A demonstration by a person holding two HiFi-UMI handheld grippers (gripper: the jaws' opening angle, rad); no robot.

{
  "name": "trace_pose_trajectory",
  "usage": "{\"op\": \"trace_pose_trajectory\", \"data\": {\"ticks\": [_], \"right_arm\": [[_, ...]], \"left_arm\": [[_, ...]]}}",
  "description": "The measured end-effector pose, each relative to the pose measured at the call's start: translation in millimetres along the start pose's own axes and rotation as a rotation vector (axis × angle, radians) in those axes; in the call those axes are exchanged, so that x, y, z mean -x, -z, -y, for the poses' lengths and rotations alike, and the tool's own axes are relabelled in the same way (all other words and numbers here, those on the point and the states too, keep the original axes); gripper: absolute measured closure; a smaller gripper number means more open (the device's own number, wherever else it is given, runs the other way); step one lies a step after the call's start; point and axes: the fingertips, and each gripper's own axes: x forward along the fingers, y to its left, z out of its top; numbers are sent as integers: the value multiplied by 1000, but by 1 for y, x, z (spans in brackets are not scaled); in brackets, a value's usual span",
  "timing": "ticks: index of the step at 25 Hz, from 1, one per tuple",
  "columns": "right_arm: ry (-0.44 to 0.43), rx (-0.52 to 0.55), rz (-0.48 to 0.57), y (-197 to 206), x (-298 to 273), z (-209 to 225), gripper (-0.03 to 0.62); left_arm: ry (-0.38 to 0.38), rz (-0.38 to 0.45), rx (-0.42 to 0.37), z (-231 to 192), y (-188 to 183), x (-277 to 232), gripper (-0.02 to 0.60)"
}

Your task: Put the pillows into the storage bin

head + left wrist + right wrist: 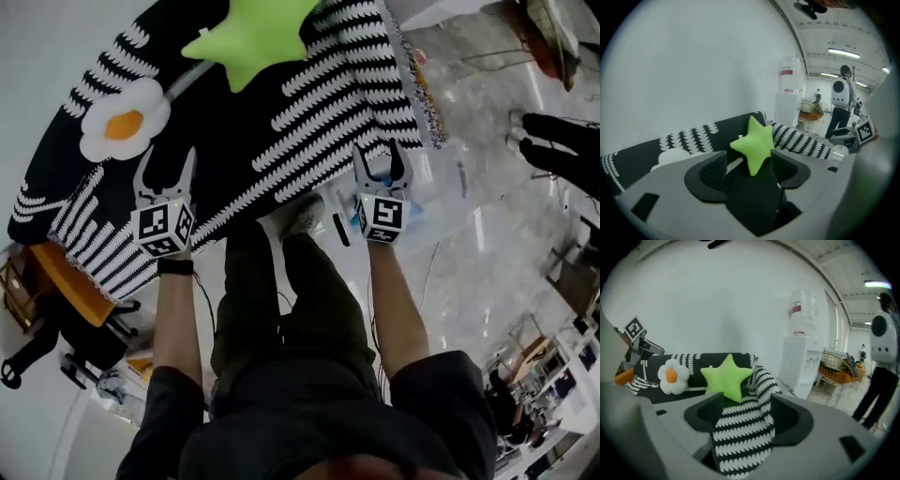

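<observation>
Striped sofa [309,94], left hand-held gripper [167,164] and right hand-held gripper [380,159] outstretched, jaws apart

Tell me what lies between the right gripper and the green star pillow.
Only the black-and-white blanket separates the right gripper from the star pillow, as shown in the right gripper view.

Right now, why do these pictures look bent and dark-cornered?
Head view: wide lens bends the striped cover; glare streaks the floor. Left gripper view: black round corners, left tool blurred up close, star pillow sharp. Right gripper view: same corners, ceiling lamp flares.
</observation>
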Motion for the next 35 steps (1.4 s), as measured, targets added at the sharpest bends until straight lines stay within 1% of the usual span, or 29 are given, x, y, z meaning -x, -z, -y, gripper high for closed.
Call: {"op": "trace_pose_trajectory", "data": {"ticks": [2, 4, 6, 10, 13, 17, 21, 25, 32, 35], "right_arm": [[-84, 34, 20, -28, -22, -43, 296], [-194, 95, 39, -55, -43, -86, 295], [-278, 142, 60, -78, -56, -131, 296], [-364, 173, 81, -101, -74, -206, 296], [-417, 182, 67, -102, -88, -250, 296], [-474, 198, 42, -101, -103, -298, 296], [-503, 202, 25, -103, -117, -330, 296], [-513, 197, 2, -100, -133, -349, 296], [-492, 177, -56, -76, -156, -352, 296], [-478, 162, -81, -61, -161, -347, 296]], "left_arm": [[-74, 10, 50, -43, 5, 16, 287], [-165, 16, 112, -78, 16, 37, 285], [-226, 15, 152, -112, 27, 53, 282], [-275, 6, 190, -167, 49, 65, 282], [-296, -4, 212, -198, 64, 65, 282], [-299, -17, 217, -233, 76, 54, 282], [-288, -36, 196, -263, 81, 32, 282], [-267, -60, 146, -295, 84, 0, 282], [-244, -102, 71, -340, 94, -53, 276], [-227, -136, -12, -350, 102, -75, 246]]}}
